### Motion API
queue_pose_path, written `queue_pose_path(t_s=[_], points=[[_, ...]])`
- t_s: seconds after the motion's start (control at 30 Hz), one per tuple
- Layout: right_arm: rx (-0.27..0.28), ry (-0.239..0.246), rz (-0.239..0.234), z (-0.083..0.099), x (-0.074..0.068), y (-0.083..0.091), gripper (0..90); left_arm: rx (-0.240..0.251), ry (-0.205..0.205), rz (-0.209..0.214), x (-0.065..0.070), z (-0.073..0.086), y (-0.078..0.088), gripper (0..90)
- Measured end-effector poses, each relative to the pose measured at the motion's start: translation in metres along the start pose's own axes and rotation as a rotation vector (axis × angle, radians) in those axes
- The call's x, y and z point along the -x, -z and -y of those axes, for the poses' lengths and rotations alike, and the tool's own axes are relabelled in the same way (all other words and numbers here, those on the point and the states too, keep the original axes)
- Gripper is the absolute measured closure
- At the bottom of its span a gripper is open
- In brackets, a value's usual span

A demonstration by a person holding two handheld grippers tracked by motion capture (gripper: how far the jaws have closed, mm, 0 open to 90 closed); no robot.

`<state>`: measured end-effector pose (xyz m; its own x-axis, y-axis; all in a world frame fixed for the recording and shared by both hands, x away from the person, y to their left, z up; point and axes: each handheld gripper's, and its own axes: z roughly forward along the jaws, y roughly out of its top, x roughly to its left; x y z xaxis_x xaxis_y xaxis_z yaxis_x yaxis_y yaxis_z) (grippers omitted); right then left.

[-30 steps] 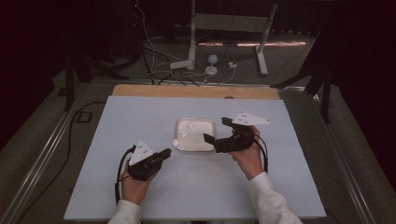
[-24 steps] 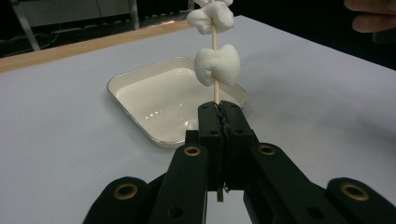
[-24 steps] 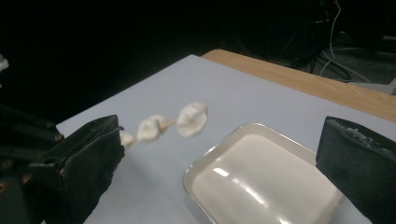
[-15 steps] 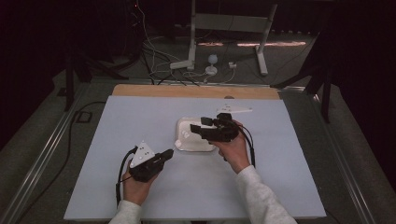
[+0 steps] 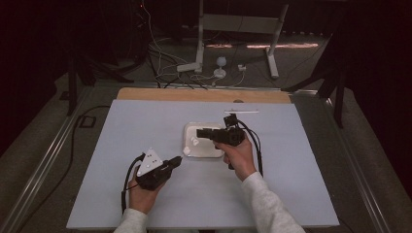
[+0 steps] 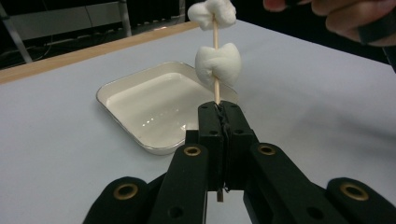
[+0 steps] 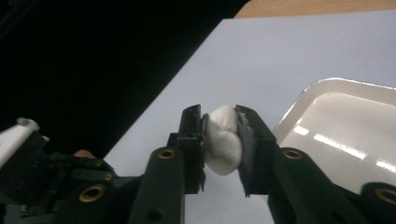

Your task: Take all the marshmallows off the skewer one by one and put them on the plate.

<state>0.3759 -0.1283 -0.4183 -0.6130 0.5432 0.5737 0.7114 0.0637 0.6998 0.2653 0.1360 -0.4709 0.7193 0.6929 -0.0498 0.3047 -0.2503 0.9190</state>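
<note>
A thin wooden skewer [image 6: 216,91] stands upright just beside the white square tray [image 6: 122,126], threaded through two soft white marshmallows [image 6: 217,63], squashed.

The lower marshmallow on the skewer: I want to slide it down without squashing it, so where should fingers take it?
Grip the lower marshmallow across its two rounded lobes, coming side-on to the upright skewer, with one pad per lobe. The stick runs through its middle crease.
</note>
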Motion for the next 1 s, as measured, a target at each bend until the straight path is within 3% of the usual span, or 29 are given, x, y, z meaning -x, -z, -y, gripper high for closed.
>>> queue_pose_path(t_s=[0.47,0.93,1.0], points=[[0.045,0.052,0.083,-0.002,-0.006,0.004,79.3,-0.009,-0.032,0.009,0.002,-0.001,-0.002,90.0],[0.091,0.086,0.158,-0.003,-0.013,0.003,81.0,-0.005,-0.027,0.003,-0.001,-0.002,0.002,90.0],[0.107,0.097,0.180,-0.003,-0.013,0.004,81.3,-0.027,-0.045,-0.009,-0.002,-0.002,0.003,90.0]])
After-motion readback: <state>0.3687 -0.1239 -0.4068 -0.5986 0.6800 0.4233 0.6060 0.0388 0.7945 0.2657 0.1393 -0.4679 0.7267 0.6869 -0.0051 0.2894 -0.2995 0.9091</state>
